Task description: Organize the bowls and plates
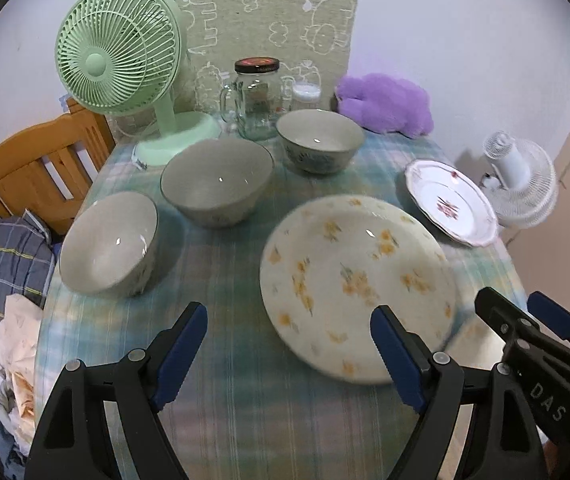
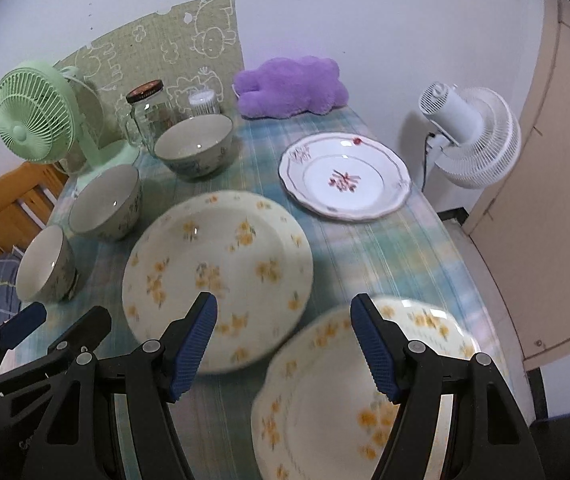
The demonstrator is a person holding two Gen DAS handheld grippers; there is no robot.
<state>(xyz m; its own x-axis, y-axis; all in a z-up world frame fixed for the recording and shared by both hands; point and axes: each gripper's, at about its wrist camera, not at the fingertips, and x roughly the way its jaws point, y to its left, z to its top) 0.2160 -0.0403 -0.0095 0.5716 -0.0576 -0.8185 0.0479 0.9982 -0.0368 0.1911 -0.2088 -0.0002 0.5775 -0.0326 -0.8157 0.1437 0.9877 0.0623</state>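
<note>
Three grey-green bowls stand on the checked tablecloth [image 1: 221, 280]: a near one [image 1: 109, 244], a middle one [image 1: 217, 180] and a far one [image 1: 319, 140]. To their right lies a large yellow-flowered plate [image 1: 359, 280], and a white plate with a red flower [image 1: 451, 202] lies behind it. A second yellow-flowered plate [image 2: 325, 400] lies near the front edge. My left gripper [image 1: 289, 320] hangs open above the cloth, its right finger over the large plate's rim. My right gripper [image 2: 285, 304] is open above the two yellow plates [image 2: 221, 272], holding nothing.
At the back stand a green fan [image 1: 119, 52], a glass jar [image 1: 257, 96], a small cup [image 1: 306, 92] and a purple plush [image 1: 385, 104]. A white fan [image 2: 473, 136] stands off the table's right side. A wooden chair [image 1: 33, 172] and clothes [image 1: 1, 256] are at the left.
</note>
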